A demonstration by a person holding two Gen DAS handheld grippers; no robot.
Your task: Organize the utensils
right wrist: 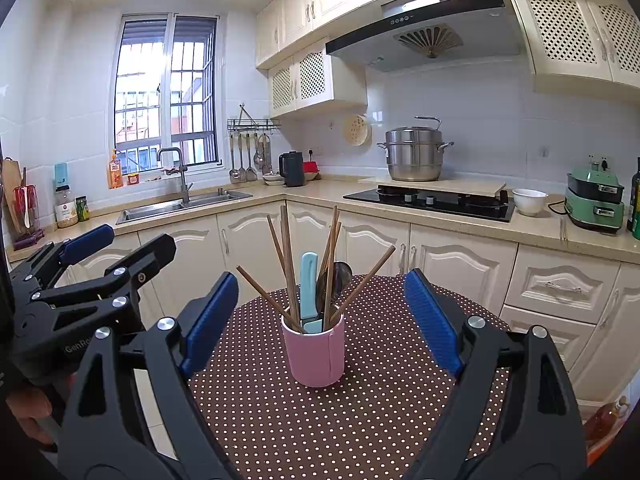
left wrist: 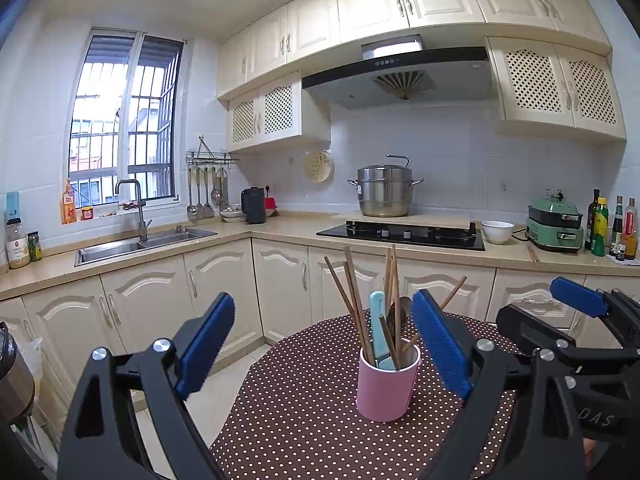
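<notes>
A pink cup (left wrist: 387, 385) stands upright on a round table with a brown polka-dot cloth (left wrist: 304, 420). It holds several wooden chopsticks (left wrist: 352, 300), a light-blue handled utensil (left wrist: 377, 322) and a dark spoon (left wrist: 402, 308). My left gripper (left wrist: 324, 344) is open and empty, held above the table in front of the cup. The cup also shows in the right wrist view (right wrist: 314, 354), with chopsticks (right wrist: 288, 264), the blue utensil (right wrist: 309, 286) and the spoon (right wrist: 338, 276). My right gripper (right wrist: 320, 316) is open and empty, its fingers either side of the cup but nearer the camera.
Behind the table runs a kitchen counter (left wrist: 280, 228) with a sink (left wrist: 140, 244), a stove (left wrist: 400, 234) with a steel pot (left wrist: 384, 190), a white bowl (left wrist: 497, 231) and bottles (left wrist: 612, 228). Cream cabinets (left wrist: 220, 280) stand below it.
</notes>
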